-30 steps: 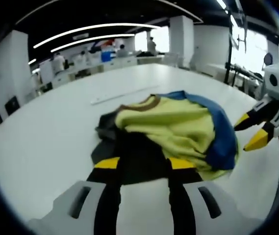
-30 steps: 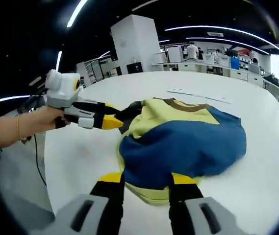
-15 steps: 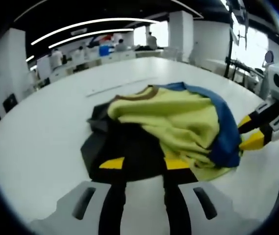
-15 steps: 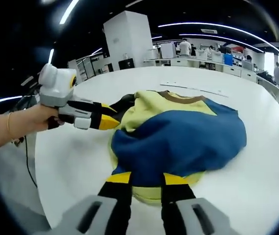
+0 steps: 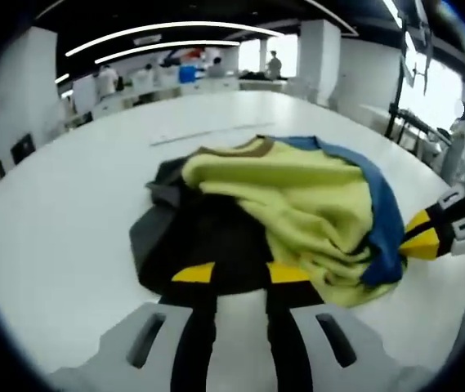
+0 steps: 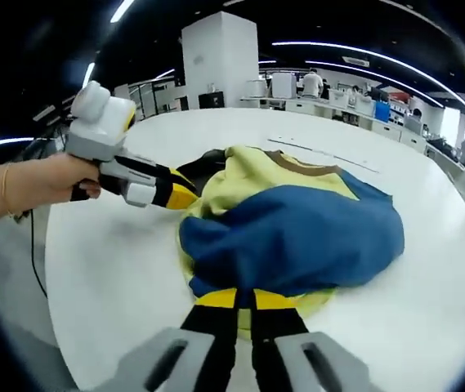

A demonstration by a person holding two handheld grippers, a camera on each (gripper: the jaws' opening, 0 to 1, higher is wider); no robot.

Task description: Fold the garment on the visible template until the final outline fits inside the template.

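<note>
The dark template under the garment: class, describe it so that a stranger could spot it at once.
On the big white table lies a crumpled yellow and blue garment. Sticking out from beneath its near side in the left gripper view is the template, a flat black sheet, the only dark, smooth piece there.

Bright ceiling light strips [image 5: 167, 33], glaring window at right, fisheye-bent, softly blurred edges.
</note>
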